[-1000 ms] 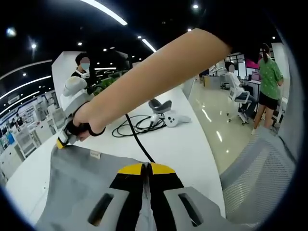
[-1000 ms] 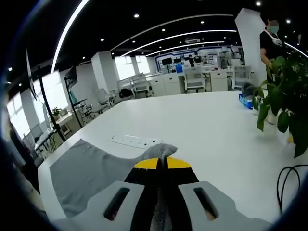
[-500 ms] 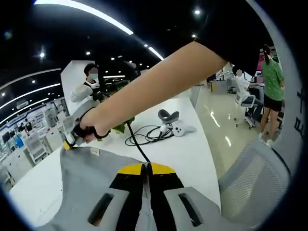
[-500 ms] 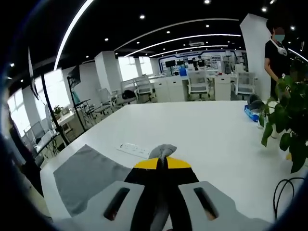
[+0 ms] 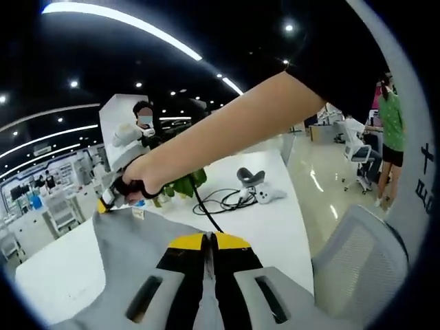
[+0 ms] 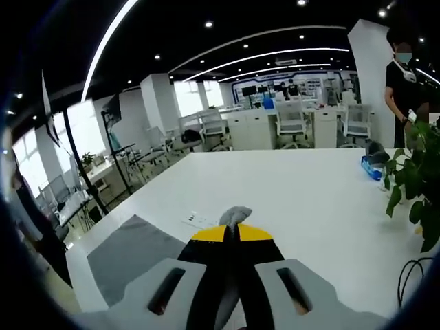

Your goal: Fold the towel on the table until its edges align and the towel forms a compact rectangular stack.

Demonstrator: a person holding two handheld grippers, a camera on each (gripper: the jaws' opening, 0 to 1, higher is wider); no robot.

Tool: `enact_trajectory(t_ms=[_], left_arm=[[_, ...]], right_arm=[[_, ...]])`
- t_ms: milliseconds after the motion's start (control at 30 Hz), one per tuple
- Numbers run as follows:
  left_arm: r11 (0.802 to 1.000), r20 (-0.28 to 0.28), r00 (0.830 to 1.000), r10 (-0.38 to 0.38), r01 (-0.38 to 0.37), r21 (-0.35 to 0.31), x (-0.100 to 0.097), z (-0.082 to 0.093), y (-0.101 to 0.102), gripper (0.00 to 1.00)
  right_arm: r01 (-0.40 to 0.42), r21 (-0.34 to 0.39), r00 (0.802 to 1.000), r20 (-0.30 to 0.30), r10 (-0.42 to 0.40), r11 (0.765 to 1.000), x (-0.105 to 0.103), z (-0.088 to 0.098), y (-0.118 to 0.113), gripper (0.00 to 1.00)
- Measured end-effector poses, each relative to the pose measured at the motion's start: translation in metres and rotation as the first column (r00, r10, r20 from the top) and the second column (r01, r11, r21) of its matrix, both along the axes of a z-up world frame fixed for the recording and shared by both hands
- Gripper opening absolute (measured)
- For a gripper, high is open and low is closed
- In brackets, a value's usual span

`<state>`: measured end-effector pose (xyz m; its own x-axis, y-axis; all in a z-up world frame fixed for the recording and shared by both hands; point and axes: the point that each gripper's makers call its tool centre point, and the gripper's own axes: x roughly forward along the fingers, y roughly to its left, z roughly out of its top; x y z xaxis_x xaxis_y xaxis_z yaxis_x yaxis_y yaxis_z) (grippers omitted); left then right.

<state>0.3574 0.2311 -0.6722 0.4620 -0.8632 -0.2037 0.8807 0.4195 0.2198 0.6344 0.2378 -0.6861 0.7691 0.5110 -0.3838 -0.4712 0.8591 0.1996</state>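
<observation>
Both claws are closed on the grey towel (image 5: 141, 240), lifted above the white worktop (image 6: 302, 185): left claw (image 5: 210, 238) on one edge, right claw (image 6: 231, 230) on a corner (bunched between its jaws).

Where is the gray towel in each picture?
Left gripper view: the towel spreads across the lower left, pinched between the left gripper's shut jaws, its far corner held by the right gripper.
Right gripper view: the towel lies at lower left, with a bunched bit poking up from the right gripper's shut jaws.
Shared landmark: the white table under it.
</observation>
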Motion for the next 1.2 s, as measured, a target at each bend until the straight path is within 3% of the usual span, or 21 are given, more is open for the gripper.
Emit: enact_trajectory(t_ms=[600, 1200], left_arm=[[0.989, 0.001, 0.992, 0.129, -0.129, -0.069, 0.003, 0.024, 0.065, 0.03], [0.946, 0.002, 0.951, 0.308, -0.306, -0.103, 0.005, 0.035, 0.136, 0.03]], right_arm=[[-0.08, 0.032, 0.997, 0.009, 0.079, 0.996, 0.004, 0.025, 0.073, 0.01], [-0.179, 0.042, 0.984, 0.025, 0.178, 0.983, 0.001, 0.041, 0.139, 0.01]])
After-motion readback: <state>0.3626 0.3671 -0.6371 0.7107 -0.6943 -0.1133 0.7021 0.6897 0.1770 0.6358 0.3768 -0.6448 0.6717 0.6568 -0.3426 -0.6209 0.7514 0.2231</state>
